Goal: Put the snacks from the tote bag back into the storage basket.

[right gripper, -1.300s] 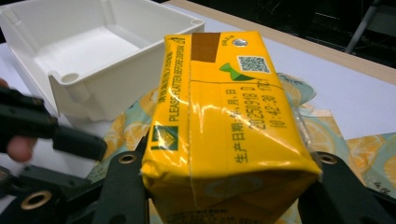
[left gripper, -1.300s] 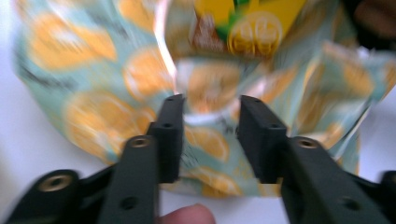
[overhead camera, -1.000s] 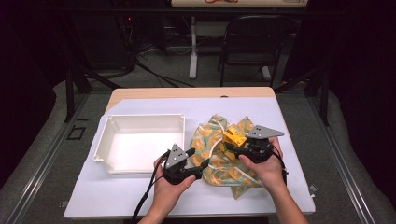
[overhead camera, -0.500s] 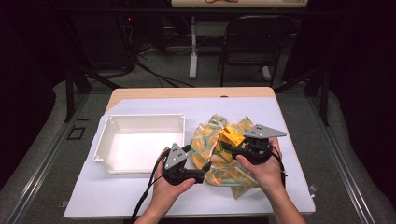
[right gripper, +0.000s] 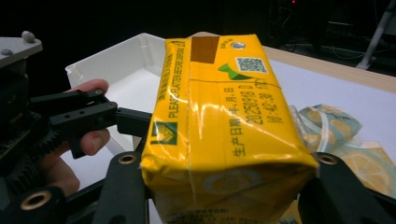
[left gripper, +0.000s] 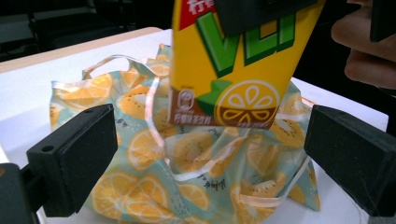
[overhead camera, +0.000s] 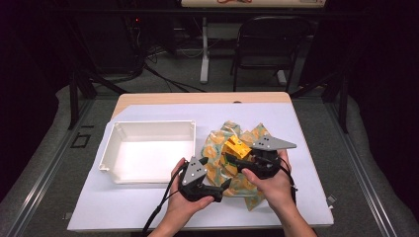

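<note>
From the high view, my right gripper [overhead camera: 236,159] is clamped on the yellow lemon-tea carton [overhead camera: 236,148], lifted over the citrus-print bag [overhead camera: 217,148] beside the white tray [overhead camera: 109,143]. My left gripper [overhead camera: 225,189] has just been opening, nothing between its jaws, at the bag's near edge.

In the left gripper view, my jaws stand wide apart; the carton [left gripper: 238,70] hangs above the crumpled bag [left gripper: 187,158]. The bag looks thin, limp and slippery, so I'd pinch a hem or handle.

In the right gripper view, my jaws squeeze the carton [right gripper: 224,121] across its broad sides. I judge it stiff but crushable, moderately heavy; hold it mid-body.
</note>
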